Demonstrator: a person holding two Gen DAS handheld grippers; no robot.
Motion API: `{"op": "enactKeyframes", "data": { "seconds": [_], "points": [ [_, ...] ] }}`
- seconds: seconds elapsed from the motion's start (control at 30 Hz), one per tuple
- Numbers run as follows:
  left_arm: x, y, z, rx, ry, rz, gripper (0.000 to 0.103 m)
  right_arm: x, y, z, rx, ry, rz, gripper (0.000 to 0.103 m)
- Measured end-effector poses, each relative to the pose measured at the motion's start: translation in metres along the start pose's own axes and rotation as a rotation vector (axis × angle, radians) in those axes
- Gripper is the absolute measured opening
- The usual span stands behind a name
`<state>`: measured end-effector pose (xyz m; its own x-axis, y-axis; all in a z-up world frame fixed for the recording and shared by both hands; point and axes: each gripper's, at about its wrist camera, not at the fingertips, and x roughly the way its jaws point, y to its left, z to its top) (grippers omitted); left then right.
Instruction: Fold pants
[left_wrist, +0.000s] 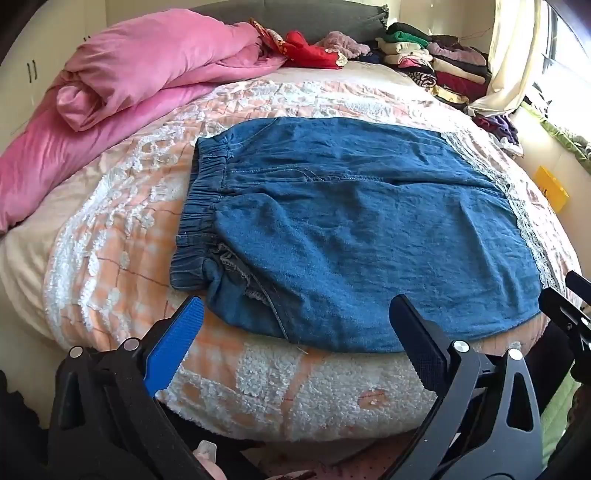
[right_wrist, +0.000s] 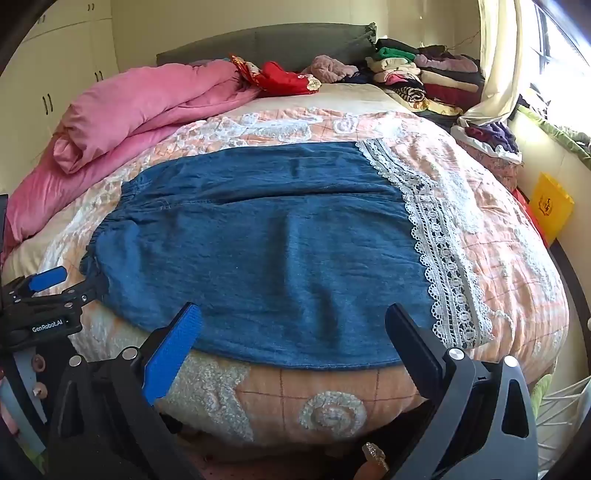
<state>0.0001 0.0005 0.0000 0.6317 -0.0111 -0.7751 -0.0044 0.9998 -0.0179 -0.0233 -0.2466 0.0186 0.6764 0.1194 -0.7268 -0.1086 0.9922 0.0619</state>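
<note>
Pants (left_wrist: 351, 229) lie spread flat across the middle of the bed's peach and white quilt (left_wrist: 122, 206), their near edge close to the quilt's front edge. They are blue denim, already doubled over, with the elastic waistband (left_wrist: 201, 206) gathered at the left end and a band of white lace trim (right_wrist: 439, 251) running down the right end. Near the waistband at the front, a frayed patch of cloth shows at a fold.

Your left gripper (left_wrist: 295, 314) hovers over the front left part of the pants, angled downward, its fingers spread wide with nothing between them; the blue pad (left_wrist: 173, 354) sits over the quilt just beside the waistband corner and the black finger (left_wrist: 421, 343) crosses the pants' near edge. Your right gripper (right_wrist: 293, 321) hangs over the front right part in the same way, spread wide and holding nothing, its black finger just left of the lace trim. Whether either one touches the cloth you cannot tell from these views.

A rolled pink duvet (left_wrist: 122, 85) lies along the far left of the bed, a red garment (right_wrist: 284, 79) sits by the grey headboard (right_wrist: 266, 44), and stacks of folded clothes (right_wrist: 424, 77) fill the far right corner beside the curtain (right_wrist: 495, 62).
</note>
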Motion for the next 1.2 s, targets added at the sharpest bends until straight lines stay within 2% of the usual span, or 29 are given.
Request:
{"op": "enactKeyframes", "data": {
  "seconds": [1.2],
  "points": [
    [-0.009,-0.0003,0.0075,0.001,-0.022,-0.001,0.094,-0.0038,0.0018,-0.003,0.005,-0.003,-0.002,0.099]
  ]
}}
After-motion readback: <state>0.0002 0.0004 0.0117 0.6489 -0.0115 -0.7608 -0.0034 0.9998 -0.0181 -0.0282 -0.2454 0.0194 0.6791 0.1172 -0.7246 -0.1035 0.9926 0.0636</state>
